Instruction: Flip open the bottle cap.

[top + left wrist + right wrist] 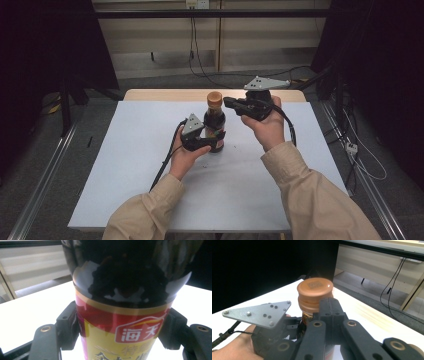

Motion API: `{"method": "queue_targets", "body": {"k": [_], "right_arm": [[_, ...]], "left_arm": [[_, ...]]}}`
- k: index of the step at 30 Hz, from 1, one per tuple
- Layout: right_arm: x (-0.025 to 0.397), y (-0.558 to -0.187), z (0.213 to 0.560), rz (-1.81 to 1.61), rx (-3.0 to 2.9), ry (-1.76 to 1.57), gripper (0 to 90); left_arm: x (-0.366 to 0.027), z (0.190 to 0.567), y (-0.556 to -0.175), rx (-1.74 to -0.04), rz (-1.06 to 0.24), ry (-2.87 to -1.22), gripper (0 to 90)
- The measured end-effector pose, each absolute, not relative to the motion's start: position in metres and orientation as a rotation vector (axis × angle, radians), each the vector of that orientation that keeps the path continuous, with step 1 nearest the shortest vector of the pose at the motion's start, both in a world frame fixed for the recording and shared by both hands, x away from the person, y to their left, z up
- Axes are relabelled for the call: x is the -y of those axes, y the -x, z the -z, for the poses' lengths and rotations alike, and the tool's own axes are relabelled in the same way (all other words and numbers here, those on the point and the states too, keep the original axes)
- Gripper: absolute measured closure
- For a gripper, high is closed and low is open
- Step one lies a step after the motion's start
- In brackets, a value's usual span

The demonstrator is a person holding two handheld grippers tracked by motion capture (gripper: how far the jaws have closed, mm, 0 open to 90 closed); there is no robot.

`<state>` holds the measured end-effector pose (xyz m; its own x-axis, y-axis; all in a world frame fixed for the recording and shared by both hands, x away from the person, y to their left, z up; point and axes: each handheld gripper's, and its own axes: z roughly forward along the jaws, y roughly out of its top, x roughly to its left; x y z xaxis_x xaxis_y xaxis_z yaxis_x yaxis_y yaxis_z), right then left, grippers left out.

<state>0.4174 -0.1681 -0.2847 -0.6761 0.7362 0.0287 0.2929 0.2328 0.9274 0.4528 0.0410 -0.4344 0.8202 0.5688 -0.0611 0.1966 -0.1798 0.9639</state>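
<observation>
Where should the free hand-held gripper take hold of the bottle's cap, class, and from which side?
Grip the brown cap across its ribbed side wall, coming in level from the bottle's right. The cap is round and upright, and the left hand-held gripper already clamps the labelled body below.

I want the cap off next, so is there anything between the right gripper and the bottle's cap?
Nothing visible is in the way. The right gripper sits beside the orange cap, jaws shut, with no object between them. The left gripper clamps the bottle lower down, below that path.
</observation>
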Motion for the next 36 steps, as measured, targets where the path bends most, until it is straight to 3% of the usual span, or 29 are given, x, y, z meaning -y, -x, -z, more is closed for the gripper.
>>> {"method": "queue_targets", "body": {"k": [36], "right_arm": [[0.162,-0.423,0.276,-1.383,-2.179,-0.914,90.0]], "left_arm": [[-0.042,0.435,-0.453,-0.596,-0.362,-1.746,30.8]]}}
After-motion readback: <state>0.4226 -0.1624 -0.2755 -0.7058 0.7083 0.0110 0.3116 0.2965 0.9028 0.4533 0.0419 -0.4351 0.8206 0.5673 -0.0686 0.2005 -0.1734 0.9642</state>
